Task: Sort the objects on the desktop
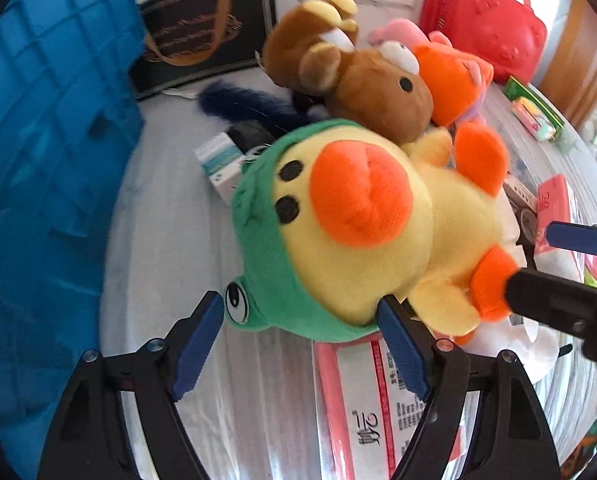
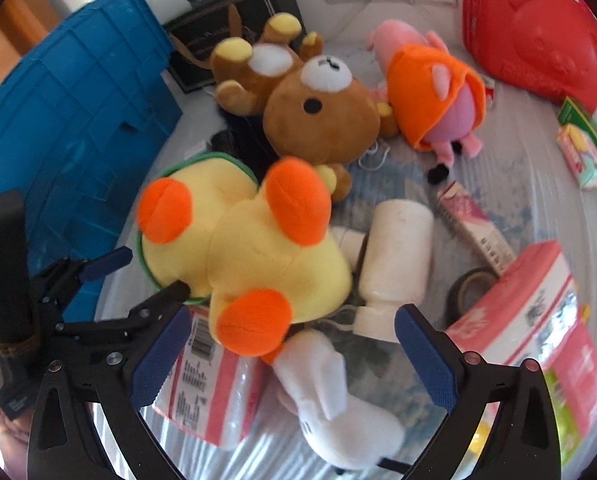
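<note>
A yellow duck plush with an orange beak and a green frog hood lies on the table, just beyond my left gripper. The left gripper is open and its right finger touches the hood's edge. In the right wrist view the duck shows its orange feet, and my right gripper is open around one foot. A white plush lies between the right fingers. A brown bear plush and a pink pig plush in orange lie behind the duck.
A blue crate stands on the left. A red bag and a black box stand at the back wall. A white bottle, tape roll, pink tissue packs and small cartons lie on the right.
</note>
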Available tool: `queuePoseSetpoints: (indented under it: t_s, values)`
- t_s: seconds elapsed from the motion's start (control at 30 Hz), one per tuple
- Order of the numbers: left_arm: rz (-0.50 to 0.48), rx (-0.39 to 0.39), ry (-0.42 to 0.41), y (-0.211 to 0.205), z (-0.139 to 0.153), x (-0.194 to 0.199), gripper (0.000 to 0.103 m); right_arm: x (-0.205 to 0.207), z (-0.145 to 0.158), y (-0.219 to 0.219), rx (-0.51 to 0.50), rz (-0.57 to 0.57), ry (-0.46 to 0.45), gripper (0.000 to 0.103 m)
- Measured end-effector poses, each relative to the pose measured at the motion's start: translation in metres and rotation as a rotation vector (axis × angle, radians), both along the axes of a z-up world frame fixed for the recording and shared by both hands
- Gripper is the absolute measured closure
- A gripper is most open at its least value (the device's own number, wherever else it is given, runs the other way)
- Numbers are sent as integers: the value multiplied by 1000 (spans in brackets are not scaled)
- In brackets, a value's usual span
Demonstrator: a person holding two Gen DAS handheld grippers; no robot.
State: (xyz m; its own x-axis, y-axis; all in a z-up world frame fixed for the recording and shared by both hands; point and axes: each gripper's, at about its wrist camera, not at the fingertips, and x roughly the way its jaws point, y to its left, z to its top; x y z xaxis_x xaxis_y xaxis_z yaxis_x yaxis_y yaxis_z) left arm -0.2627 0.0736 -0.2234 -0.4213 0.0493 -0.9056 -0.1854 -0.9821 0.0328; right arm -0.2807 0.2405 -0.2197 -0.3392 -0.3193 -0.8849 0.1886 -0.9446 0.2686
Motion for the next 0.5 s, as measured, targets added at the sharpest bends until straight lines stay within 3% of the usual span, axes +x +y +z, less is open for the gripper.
queuePoseSetpoints:
  t_s: [0.07,0.1,0.17,0.27,0.33,0.5]
  values:
    - [-26,10,-14,1,-6,-5,24,-3,-7,-6,31,-33,1,3]
    - [-44,17,-26,2,-11,-9,24,-4,-11,-8,42,-48,-4,10]
    - [-67,36,-35,4,-15,-11,24,-7,-19,-10,30,-65,-30,53]
    - [-98,51,-26,9,-18,-11,24,-5,-22,-12,51,-72,-10,59]
    - [-124,67,-10,12,-18,-10,41,-2,-21,-14,60,-54,12,70]
    - [-135,51,27,20,-9,0,55,9,-13,-8,45,-43,49,75]
